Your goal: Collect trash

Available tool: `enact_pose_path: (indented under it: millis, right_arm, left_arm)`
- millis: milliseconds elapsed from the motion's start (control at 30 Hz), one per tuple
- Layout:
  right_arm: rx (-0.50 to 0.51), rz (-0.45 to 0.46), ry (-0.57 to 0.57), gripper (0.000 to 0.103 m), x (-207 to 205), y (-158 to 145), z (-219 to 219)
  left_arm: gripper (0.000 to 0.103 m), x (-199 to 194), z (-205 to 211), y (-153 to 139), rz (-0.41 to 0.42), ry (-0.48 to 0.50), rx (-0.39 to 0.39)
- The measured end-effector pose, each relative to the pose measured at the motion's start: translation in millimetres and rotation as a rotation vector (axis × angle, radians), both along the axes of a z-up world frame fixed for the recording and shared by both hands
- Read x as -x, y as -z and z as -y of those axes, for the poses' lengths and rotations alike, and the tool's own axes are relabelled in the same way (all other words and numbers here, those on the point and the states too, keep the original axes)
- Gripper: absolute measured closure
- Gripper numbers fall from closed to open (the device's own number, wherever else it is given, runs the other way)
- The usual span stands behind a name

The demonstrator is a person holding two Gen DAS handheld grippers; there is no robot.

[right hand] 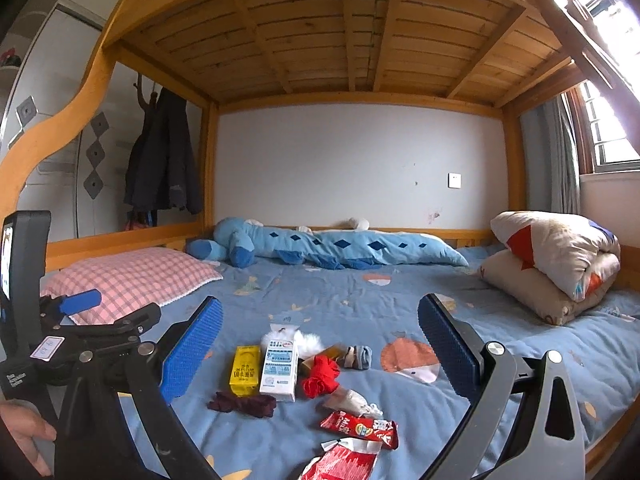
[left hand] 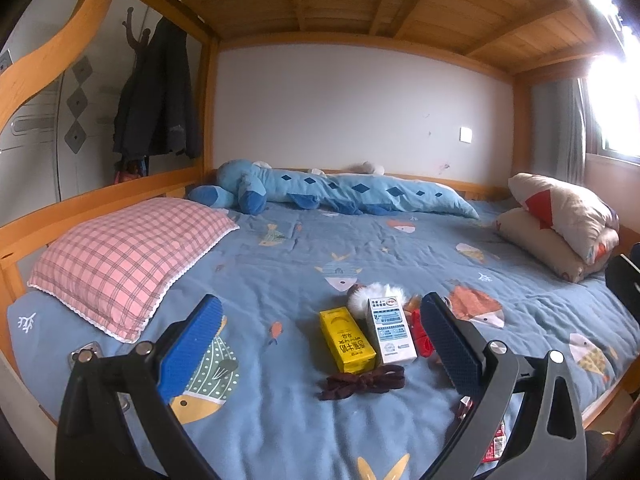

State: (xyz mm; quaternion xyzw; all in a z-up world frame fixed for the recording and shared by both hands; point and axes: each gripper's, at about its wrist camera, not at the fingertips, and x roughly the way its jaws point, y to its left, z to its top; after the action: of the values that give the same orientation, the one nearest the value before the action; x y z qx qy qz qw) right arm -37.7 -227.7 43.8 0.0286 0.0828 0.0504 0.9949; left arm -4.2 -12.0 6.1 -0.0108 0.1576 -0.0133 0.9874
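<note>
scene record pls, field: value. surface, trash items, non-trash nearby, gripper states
surface: blue fish-print bedspread on lower bunk
cartons: yellow carton and white carton, lying side by side
wrappers: red snack wrapper; torn red wrapper nearest the camera
other clutter: dark red ribbon, red fabric piece, white fluffy item
bedding: pink checked pillow, blue plush, folded quilt
left gripper: open, empty
right gripper: open, empty

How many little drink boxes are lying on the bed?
2. The yellow carton lies on the blue bedspread, and the white carton lies right beside it, to its right. More could be hidden under the other clutter.
</note>
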Motion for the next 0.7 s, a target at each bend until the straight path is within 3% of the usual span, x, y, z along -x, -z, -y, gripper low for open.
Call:
enact_pose_path:
  millis: [700]
  right_arm:
    - [-0.011, -0.02, -0.032, 0.008, -6, 2, -2]
  left_arm:
    - [0.004, -11, -7, 7, -0.021, -0.009, 0.016]
